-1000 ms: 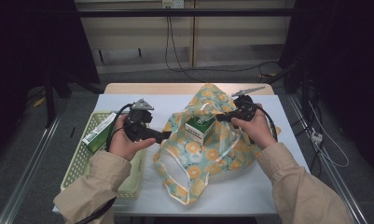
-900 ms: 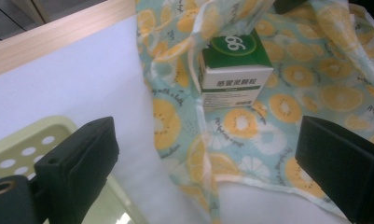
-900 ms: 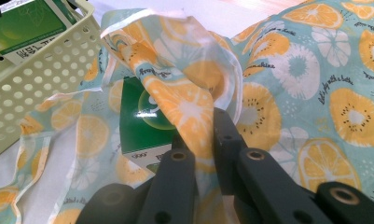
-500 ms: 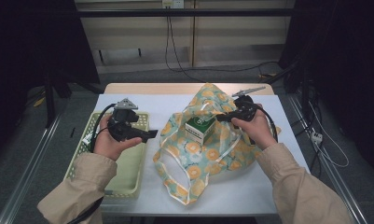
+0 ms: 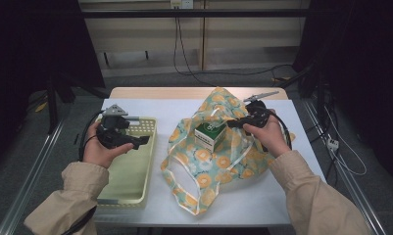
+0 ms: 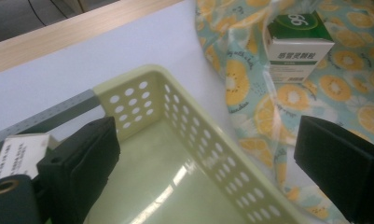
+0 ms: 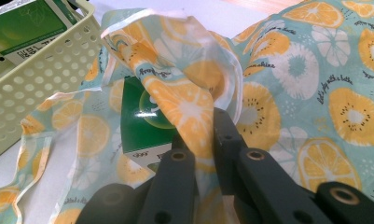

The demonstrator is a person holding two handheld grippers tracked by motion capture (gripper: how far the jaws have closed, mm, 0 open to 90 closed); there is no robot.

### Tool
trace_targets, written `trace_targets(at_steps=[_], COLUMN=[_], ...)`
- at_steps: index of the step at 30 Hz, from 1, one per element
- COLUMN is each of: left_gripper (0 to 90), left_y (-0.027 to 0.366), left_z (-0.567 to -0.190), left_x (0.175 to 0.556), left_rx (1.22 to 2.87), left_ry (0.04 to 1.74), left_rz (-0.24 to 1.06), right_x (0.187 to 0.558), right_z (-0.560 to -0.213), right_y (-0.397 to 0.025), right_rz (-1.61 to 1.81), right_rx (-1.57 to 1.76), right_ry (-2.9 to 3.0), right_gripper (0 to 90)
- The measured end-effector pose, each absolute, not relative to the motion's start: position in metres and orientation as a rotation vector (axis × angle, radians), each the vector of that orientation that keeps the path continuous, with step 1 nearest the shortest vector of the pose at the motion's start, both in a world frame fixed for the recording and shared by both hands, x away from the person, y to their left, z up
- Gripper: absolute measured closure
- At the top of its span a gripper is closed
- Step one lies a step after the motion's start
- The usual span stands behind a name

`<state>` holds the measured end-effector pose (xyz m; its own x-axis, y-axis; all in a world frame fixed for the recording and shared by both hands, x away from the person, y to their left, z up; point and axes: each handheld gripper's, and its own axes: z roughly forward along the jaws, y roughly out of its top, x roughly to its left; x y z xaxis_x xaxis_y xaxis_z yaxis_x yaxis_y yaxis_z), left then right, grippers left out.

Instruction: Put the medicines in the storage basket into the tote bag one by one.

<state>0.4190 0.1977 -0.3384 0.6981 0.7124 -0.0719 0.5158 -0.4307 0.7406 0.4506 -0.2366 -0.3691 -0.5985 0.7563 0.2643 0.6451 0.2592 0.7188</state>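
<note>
Inside the fruit-print bag pinched by the right claw stands a green box; left claw spread.

L gripper jaws wide apart; R gripper jaws pinched closed.

Teal bag with orange-slice print; green-white box; pale yellow-green basket; black jaws.

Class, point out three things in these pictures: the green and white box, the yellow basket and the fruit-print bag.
Green and white box (image 5: 209,135): high view, white side face.
Yellow basket (image 6: 212,144): left gripper view, perforated side wall.
Fruit-print bag (image 7: 315,88): right gripper view, flat printed cloth.
</note>
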Motion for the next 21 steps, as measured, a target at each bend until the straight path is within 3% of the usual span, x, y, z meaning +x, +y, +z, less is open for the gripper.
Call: trace_targets(at_steps=[21], left_gripper=[9.0], left_y=[0.243], left_z=[-0.347], left_x=[0.427], left_rx=[2.108], left_ry=[1.06], left_rz=[0.426], right_x=[0.451], right_z=[-0.37], right_y=[-0.235], right_rz=[1.26], right_rx=[1.337], right_ry=[2.389], right_gripper=[87.3])
